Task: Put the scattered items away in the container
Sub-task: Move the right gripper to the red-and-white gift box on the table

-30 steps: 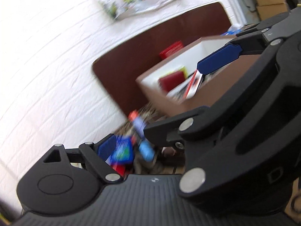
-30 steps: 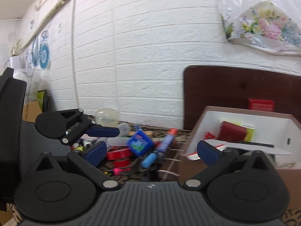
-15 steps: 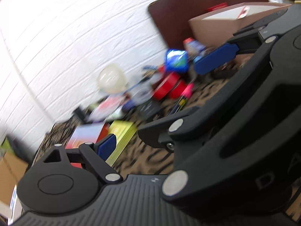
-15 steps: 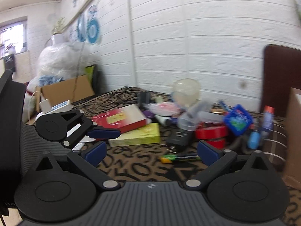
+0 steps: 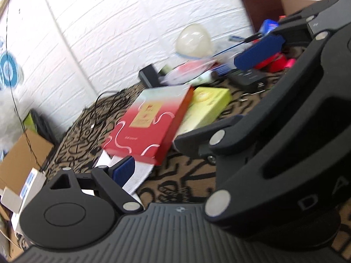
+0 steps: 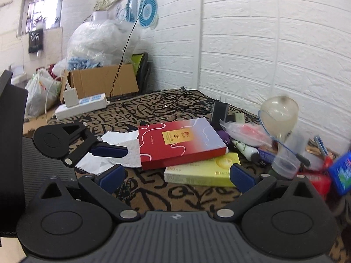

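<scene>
A red and lilac box [image 6: 179,141] lies on a yellow-green box [image 6: 204,172] on the patterned tablecloth; both show in the left wrist view too, the red box [image 5: 149,120] over the yellow one [image 5: 206,107]. My right gripper [image 6: 175,177] is open and empty, just in front of the two boxes. My left gripper [image 6: 109,160] is open and empty at the red box's left, over white tissue paper [image 6: 118,151]. The cardboard container [image 5: 294,3] peeks in at the far right.
A clutter of small items lies at the right: a clear bulb-shaped object [image 6: 278,114], a plastic bag [image 6: 245,131], red tape rolls [image 6: 316,179], a blue packet [image 6: 342,173]. Black cables [image 6: 175,103] and a power strip [image 6: 81,107] lie behind. A cardboard box [image 6: 101,83] stands beyond the table.
Both grippers have swung left, away from the cardboard container and toward the red and yellow boxes. Both stay open and empty.
</scene>
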`<act>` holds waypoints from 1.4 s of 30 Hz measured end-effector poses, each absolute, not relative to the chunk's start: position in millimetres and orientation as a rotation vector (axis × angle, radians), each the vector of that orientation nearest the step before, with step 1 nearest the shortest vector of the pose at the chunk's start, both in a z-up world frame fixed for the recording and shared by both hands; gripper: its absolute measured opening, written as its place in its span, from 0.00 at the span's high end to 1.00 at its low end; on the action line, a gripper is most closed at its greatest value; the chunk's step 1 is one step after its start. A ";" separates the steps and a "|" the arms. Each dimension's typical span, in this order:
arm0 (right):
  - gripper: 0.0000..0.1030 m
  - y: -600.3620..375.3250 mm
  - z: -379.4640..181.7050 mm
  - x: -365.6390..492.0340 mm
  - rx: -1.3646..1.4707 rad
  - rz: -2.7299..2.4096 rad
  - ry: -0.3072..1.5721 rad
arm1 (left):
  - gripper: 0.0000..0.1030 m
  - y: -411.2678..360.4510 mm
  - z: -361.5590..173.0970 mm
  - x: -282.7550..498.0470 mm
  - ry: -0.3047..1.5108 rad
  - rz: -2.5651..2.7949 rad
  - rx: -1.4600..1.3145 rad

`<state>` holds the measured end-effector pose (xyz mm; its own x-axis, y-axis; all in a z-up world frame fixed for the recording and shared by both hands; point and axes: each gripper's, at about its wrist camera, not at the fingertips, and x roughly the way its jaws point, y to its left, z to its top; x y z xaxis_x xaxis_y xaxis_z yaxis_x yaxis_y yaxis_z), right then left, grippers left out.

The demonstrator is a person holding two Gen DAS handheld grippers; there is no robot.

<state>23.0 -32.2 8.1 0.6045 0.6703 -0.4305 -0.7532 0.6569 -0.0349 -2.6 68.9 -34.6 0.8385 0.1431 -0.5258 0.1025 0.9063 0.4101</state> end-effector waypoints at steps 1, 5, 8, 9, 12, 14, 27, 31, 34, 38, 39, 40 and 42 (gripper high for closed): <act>0.00 -28.5 7.8 27.1 -0.240 0.840 0.397 | 0.09 71.6 -34.4 -2.9 0.585 0.027 0.430; 0.00 -17.6 7.3 43.9 -0.301 0.869 0.388 | 0.07 74.3 -36.2 7.2 0.593 0.052 0.429; 0.00 -11.9 6.7 57.3 -0.360 0.880 0.378 | 0.05 75.5 -34.3 8.4 0.576 0.075 0.457; 0.00 -11.0 6.9 62.2 -0.377 0.881 0.370 | 0.05 78.0 -34.2 9.5 0.573 0.080 0.467; 0.00 -8.2 7.8 82.7 -0.416 0.917 0.383 | 0.05 92.2 -33.4 14.1 0.579 0.087 0.476; 0.00 -6.5 7.4 96.2 -0.435 0.952 0.395 | 0.03 104.7 -35.0 19.2 0.594 0.073 0.454; 0.00 2.7 0.2 162.8 -0.392 1.257 0.596 | 0.00 127.6 -34.2 42.3 0.651 0.004 0.427; 0.00 11.8 -1.0 168.3 -0.399 1.352 0.649 | 0.00 139.1 -37.4 48.8 0.662 -0.028 0.403; 0.00 12.7 5.6 154.7 -0.448 1.440 0.642 | 0.00 149.0 -37.6 49.0 0.660 -0.028 0.412; 0.00 6.3 13.9 122.7 -0.549 1.491 0.485 | 0.00 156.3 -38.0 41.1 0.644 -0.071 0.487; 0.00 7.4 14.4 120.9 -0.568 1.465 0.476 | 0.00 156.3 -38.5 38.8 0.641 -0.067 0.505; 0.00 8.6 14.2 119.6 -0.578 1.443 0.475 | 0.00 156.3 -38.7 36.9 0.642 -0.060 0.515; 0.00 10.6 11.7 118.9 -0.572 1.423 0.482 | 0.00 157.9 -37.1 34.7 0.653 -0.037 0.506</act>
